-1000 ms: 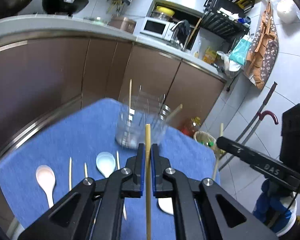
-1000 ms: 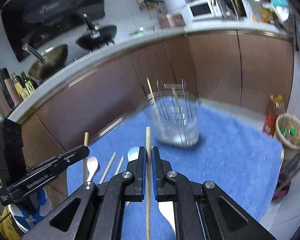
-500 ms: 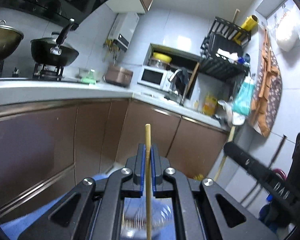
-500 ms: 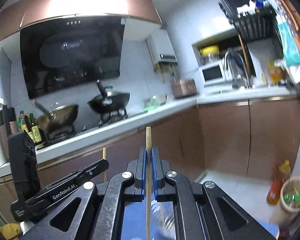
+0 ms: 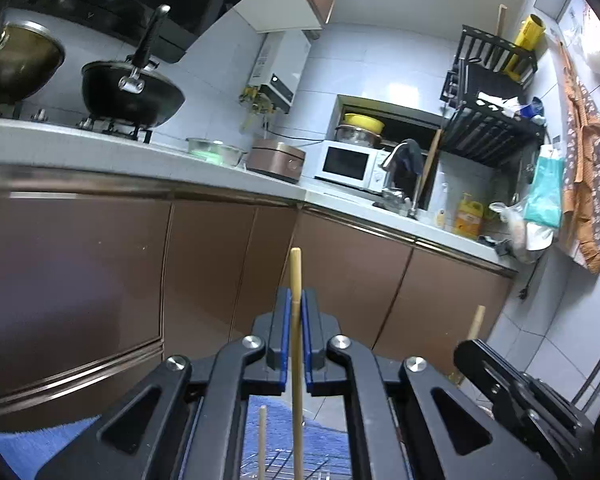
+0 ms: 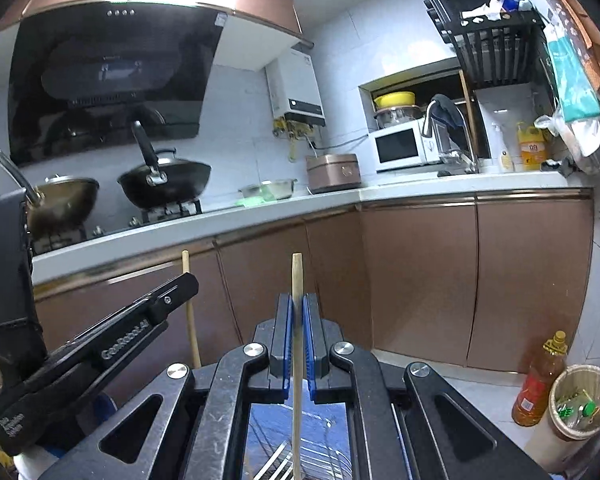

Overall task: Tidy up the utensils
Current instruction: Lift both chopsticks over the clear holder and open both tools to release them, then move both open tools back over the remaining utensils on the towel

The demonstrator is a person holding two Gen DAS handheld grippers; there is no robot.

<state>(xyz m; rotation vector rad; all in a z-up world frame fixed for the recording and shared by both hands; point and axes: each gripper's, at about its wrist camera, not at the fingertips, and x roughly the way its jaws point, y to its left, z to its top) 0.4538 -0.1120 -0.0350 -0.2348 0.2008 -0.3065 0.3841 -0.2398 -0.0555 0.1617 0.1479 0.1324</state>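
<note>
Left gripper (image 5: pixel 296 312) is clamped on a chopstick (image 5: pixel 296 344), held upright between the blue pads (image 5: pixel 286 336); right gripper (image 6: pixel 297 316) is likewise closed on a second chopstick (image 6: pixel 297 344), also upright. Below each gripper, through the gap in the linkage, the wire rim of a holder (image 5: pixel 292 468) is seen on the blue cloth (image 5: pixel 16 448); in the left view the held stick's lower end appears to reach into it, with a third chopstick (image 5: pixel 262 440) standing just beside it. In the right view the holder's wire (image 6: pixel 312 452) is seen below the stick in the same way. Each gripper is caught in the other's view, stick end showing above it. The step in hand is judged to be insertion of both sticks into the holder. The next move is judged to call for a straight descent until the tips are well inside the wire, then release, one side at a time if the sticks are not to collide; how deep the tips sit cannot be told. Beyond, brown cabinets (image 6: pixel 420 280), the counter (image 5: pixel 100 148), a black wok (image 5: pixel 132 96) and a microwave (image 6: pixel 400 148) are noted. Against one second ago: both cameras are pitched upward, so that the cloth, the spoons and the whole holder, then in front, are lost below frame. Against half a second ago, the pitch is little altered and the grips are unchanged.
</note>
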